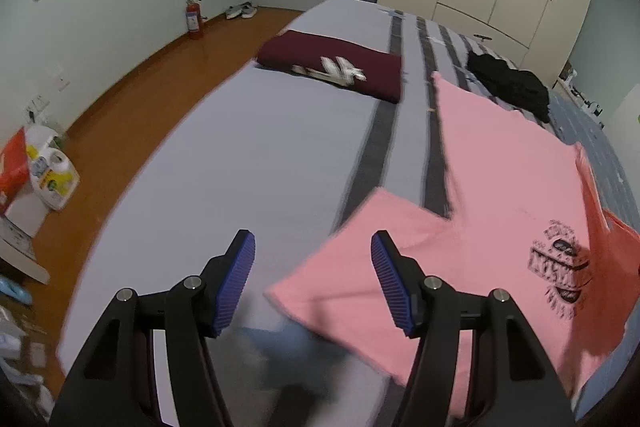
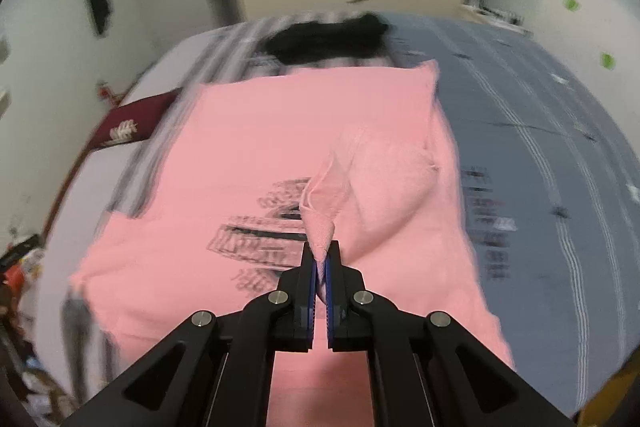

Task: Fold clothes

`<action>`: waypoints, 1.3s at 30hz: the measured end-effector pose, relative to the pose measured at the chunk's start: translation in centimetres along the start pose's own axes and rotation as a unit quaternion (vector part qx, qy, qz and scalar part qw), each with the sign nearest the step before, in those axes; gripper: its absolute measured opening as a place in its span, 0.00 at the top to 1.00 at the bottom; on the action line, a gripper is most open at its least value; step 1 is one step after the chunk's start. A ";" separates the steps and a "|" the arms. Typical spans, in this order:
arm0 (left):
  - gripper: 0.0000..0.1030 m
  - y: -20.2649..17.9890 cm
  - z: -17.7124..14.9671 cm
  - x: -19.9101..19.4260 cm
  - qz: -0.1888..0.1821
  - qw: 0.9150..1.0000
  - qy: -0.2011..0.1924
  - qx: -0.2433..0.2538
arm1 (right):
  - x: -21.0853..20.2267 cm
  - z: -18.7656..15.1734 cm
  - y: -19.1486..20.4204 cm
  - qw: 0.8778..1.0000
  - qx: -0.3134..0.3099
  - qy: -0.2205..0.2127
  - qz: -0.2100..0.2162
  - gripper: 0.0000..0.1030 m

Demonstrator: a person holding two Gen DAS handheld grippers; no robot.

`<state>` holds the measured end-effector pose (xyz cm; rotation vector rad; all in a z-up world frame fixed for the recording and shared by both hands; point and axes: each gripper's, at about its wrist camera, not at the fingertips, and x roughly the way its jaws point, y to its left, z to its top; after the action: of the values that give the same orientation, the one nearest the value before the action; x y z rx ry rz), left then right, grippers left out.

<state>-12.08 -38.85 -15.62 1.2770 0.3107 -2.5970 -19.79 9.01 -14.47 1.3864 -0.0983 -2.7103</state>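
Pink shirt (image 2: 248,147): it lies spread on the bed (image 1: 240,155) with its black print facing up; in the right wrist view it fills the middle, and in the left wrist view it sits at about 4 o'clock

Pink shirt, fold so far: one edge is pinched up into a peak, and the side at 3 o'clock looks bunched; I think the folding of this shirt has only just begun

Right hand-held gripper (image 2: 322,267): squeezed tight on a bit of the pink cloth, which pokes up between the blue pads (image 2: 329,279)

Left hand-held gripper (image 1: 313,279): its jaws stand about half apart and hold nothing; a corner of the pink shirt lies under it, not touched as far as I can see

Dark red shirt (image 1: 332,65): it lies flat in a neat block at 12 o'clock in the left wrist view, well apart from the pink one; it looks folded already

Black clothes (image 1: 512,83): a lumpy heap at 1 o'clock, just past the far edge of the pink shirt; it looks not folded yet

Done: one piece, I think, the dark red one

Left to do: finish the pink shirt, then the black heap

Blur: both views are smeared, so small creases are hard to tell
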 end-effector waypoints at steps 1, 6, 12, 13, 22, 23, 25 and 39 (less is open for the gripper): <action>0.44 1.1 0.1 -0.2 0.001 1.000 0.001 -0.001 | 0.3 -0.1 2.9 1.000 -0.009 -0.001 0.015 0.97; 0.44 5.5 0.4 -1.2 0.007 1.000 -0.004 0.003 | 2.6 0.0 16.9 0.993 -0.036 0.013 0.111 0.97; 0.44 6.8 -0.9 0.9 -0.007 1.000 0.029 0.007 | 7.6 -2.4 29.5 0.975 -0.085 0.077 0.188 0.94; 0.44 6.5 -1.2 1.5 -0.012 0.999 0.039 0.007 | 8.6 -3.0 30.1 0.972 -0.084 0.095 0.200 0.92; 0.44 0.5 -3.0 6.6 -0.085 0.989 0.119 0.009 | 8.4 -6.7 21.9 0.965 -0.082 0.122 0.218 0.81; 0.44 -0.3 -3.0 7.1 -0.090 0.988 0.123 0.012 | 8.3 -7.0 20.1 0.968 -0.079 0.124 0.206 0.81; 0.44 -1.9 -3.1 8.1 -0.095 0.987 0.130 0.018 | 8.0 -7.8 15.8 0.973 -0.072 0.131 0.174 0.81; 0.61 -5.1 -3.4 13.5 -0.120 0.981 0.148 0.034 | 6.5 -14.0 7.6 0.972 -0.058 0.170 0.149 0.67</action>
<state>-19.07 -34.54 -28.00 1.7549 0.4585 -2.6236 -11.81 0.52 -27.10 1.6284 -0.1099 -2.1728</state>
